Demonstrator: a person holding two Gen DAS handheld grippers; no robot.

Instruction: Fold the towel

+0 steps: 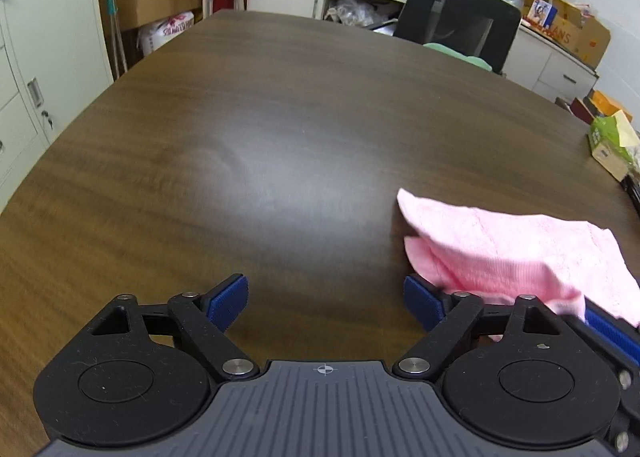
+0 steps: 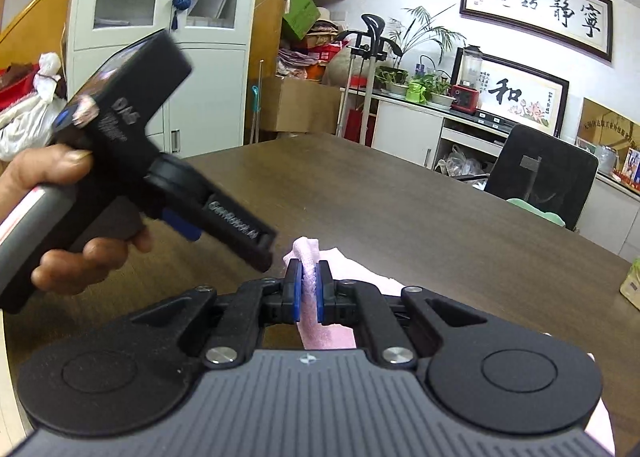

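One towel (image 1: pixel 516 253), pink, terry, rumpled, on my dark wood table (image 1: pixel 280 117). Two grippers: my left gripper (image 1: pixel 326 303) spread wide, holding nothing, beside the towel; my right gripper (image 2: pixel 308 289) clamped on a raised towel fold. One black chair (image 1: pixel 460 21) beyond; one tissue box (image 1: pixel 610 145) at the edge.

Towel (image 1: pixel 516 245): pink terry cloth, showing a nubbly, matt pile. Table (image 1: pixel 280 117): dark wood-grain top, giving off a soft sheen. Left gripper (image 1: pixel 326 303): matt black plastic, carrying ribbed blue pads.
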